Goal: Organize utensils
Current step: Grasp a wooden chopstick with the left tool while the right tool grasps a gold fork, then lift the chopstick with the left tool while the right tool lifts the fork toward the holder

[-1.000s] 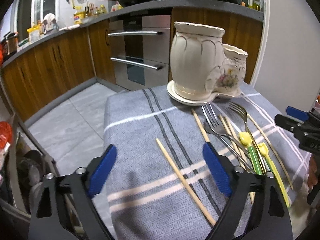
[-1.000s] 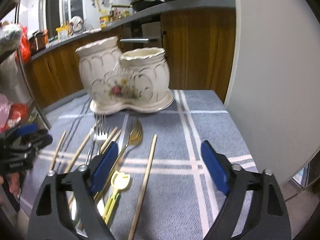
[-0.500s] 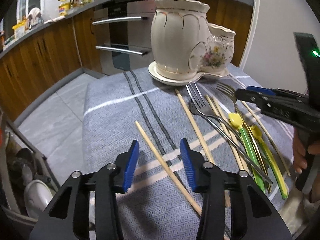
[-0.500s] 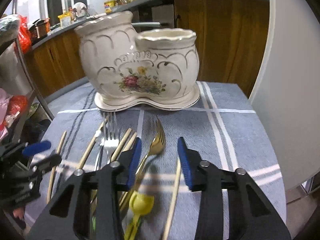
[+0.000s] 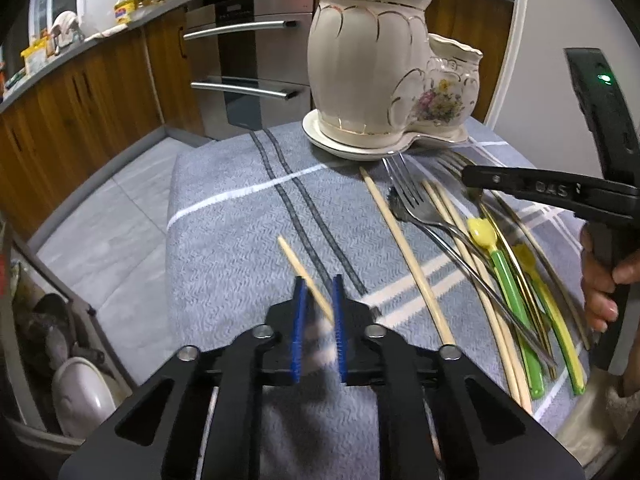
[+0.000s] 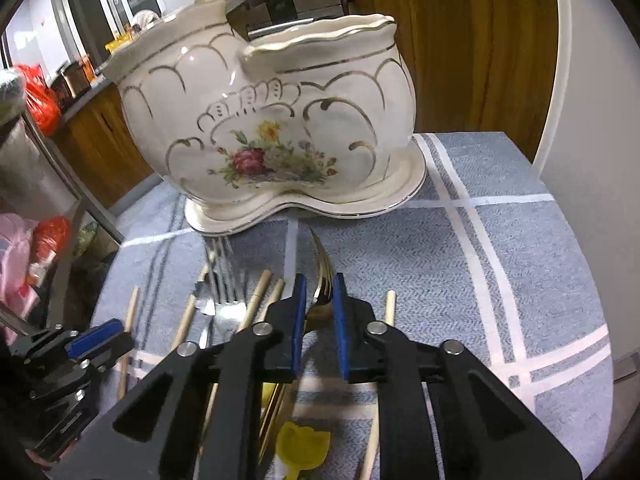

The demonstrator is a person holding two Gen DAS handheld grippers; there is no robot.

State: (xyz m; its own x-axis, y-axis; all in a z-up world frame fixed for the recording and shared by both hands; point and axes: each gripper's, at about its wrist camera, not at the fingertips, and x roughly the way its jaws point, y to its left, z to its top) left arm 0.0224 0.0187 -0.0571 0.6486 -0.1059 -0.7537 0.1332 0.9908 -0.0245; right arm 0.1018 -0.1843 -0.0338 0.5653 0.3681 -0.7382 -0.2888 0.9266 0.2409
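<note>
One: Two hazards, biggest first. Grey striped bench [image 5: 224, 216]: dropping away on the left to tiled floor [image 5: 108, 216], ending on the right just short of a white wall [image 6: 592, 120]. Little spare room on either side.

Two: And up the middle?

One: Blocked at the far end by the ceramic holder [image 6: 260, 120], two pots on one saucer, both mouths high. Easily knocked by a low, level carry; better approached from well above the rim.

Two: Fingers [image 5: 298, 320]?

One: Left gripper [image 5: 318, 282] clenched on a chopstick [image 5: 298, 258], far tip raised and tilted off the cloth, blurred, the rest hidden. Likely to pivot or slip in so narrow a pinch. Right gripper [image 6: 319, 280] closed about the neck of a gold fork [image 6: 322, 264], tines pointing at the holder, handle buried among loose chopsticks [image 6: 256, 296] and a yellow-tipped piece [image 6: 302, 446]. Apt to drag neighbours along when raised.

Two: Crossing paths?

One: Working close together over the same pile; probably safest taken one at a time.
</note>
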